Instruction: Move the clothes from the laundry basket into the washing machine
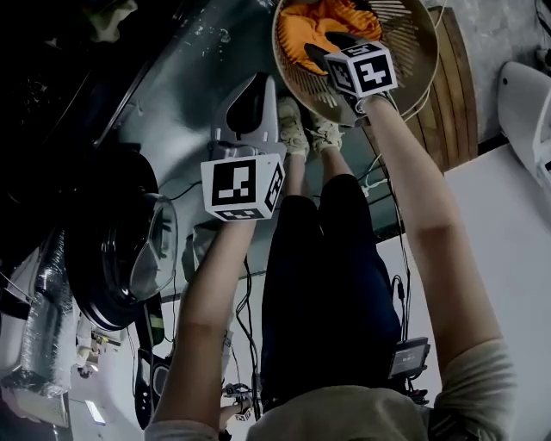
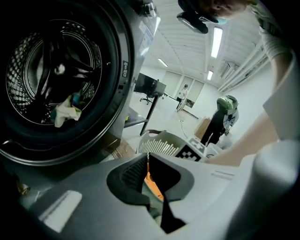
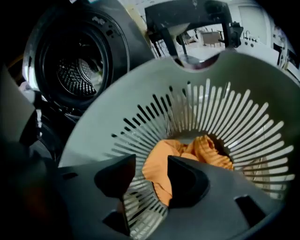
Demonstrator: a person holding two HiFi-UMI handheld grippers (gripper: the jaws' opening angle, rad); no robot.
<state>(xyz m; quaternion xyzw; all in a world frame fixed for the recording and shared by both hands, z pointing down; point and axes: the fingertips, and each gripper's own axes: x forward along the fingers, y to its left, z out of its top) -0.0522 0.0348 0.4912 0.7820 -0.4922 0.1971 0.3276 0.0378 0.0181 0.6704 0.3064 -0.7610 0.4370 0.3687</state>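
Observation:
An orange garment [image 1: 318,26] lies in the round slatted laundry basket [image 1: 422,43] at the top right. My right gripper [image 3: 151,173] hangs open just above the garment [image 3: 201,147] inside the basket [image 3: 187,108]; cloth shows in the gap, but the pads do not press on it. My left gripper [image 1: 251,86] is shut with nothing in it, between the basket and the washing machine. In the left gripper view the shut gripper [image 2: 146,161] faces the open drum [image 2: 51,70], where a pale garment [image 2: 65,111] lies. Behind the jaws, the basket [image 2: 164,143] is in sight.
The washer's round glass door [image 1: 155,245] stands open at the left. The person's legs and shoes [image 1: 327,258] are between machine and basket, with cables on the floor. A wooden board [image 1: 452,86] and a white surface [image 1: 508,215] lie at the right. A figure [image 2: 224,117] stands far off.

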